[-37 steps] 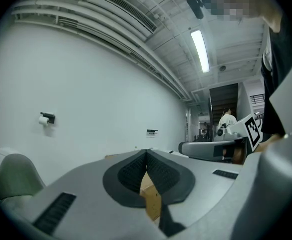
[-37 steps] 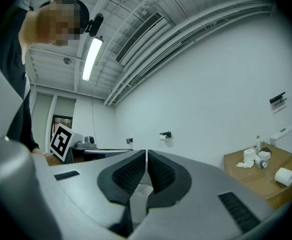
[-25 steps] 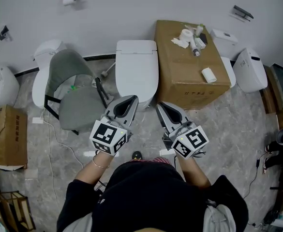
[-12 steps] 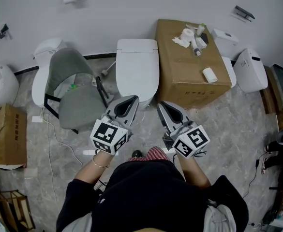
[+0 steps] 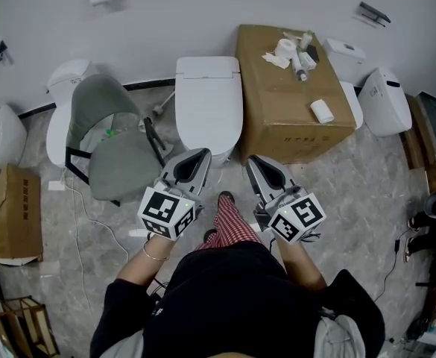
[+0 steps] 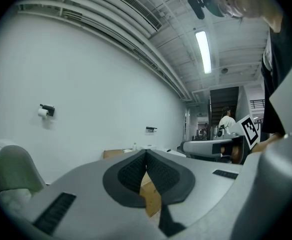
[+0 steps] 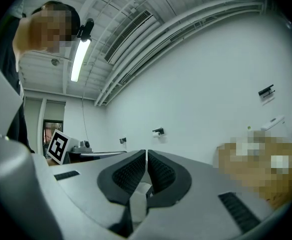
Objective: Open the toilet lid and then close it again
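Observation:
The white toilet (image 5: pixel 209 103) stands against the far wall in the head view with its lid down flat. My left gripper (image 5: pixel 202 154) hovers just short of the bowl's front edge, a little to its left, shut with nothing in it. My right gripper (image 5: pixel 251 161) is level with it to the right of the bowl's front, also shut and empty. In the left gripper view the left gripper (image 6: pixel 146 151) has its ribbed pads pressed together, pointing at the wall. The right gripper (image 7: pixel 146 152) in its own view looks the same.
A large cardboard box (image 5: pixel 292 95) with small items on top stands right beside the toilet. A grey chair (image 5: pixel 113 144) sits close on its left. More white fixtures stand at the far left (image 5: pixel 5 133) and right (image 5: pixel 385 103). The person's plaid-trousered leg (image 5: pixel 223 218) is between the grippers.
The person's plaid leg and shoe have stepped forward between the grippers toward the toilet. Both grippers stay shut and have hardly moved.

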Tool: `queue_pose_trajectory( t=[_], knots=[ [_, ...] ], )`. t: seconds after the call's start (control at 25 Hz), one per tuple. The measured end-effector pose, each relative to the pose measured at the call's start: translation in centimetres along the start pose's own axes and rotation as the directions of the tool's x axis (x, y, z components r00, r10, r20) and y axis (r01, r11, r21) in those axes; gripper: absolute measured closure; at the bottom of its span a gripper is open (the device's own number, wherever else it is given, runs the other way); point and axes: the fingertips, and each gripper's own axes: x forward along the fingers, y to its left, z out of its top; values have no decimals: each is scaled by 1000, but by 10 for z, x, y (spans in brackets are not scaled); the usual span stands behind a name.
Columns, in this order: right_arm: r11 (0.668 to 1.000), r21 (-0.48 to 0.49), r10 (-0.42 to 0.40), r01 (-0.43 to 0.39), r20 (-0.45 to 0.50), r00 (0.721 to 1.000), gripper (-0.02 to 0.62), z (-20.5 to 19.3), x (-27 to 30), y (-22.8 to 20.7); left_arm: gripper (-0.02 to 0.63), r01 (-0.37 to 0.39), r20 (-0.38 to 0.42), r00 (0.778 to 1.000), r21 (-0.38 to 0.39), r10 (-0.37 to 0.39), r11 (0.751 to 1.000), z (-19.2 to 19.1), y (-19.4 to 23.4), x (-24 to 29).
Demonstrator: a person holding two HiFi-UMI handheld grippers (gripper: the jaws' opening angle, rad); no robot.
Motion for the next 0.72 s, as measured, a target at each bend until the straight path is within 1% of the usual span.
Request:
queue_pose_trajectory(
  t=[0.32, 0.56, 0.72],
  knots=[
    [1000, 8, 19, -18, -13, 1000, 569, -2, 17, -9, 602, -15, -6, 1000, -13, 15, 1000, -2, 16, 11],
    [999, 27, 43, -43, -23, 999, 569, -5, 41, -20, 601, -45, -11, 999, -7, 45, 999, 1, 40, 20],
    [998, 28, 55, -54, -14, 998, 571, -1, 58, -31, 601, -30, 9, 1000, -7, 30, 1000, 9, 47, 31]
  ],
)
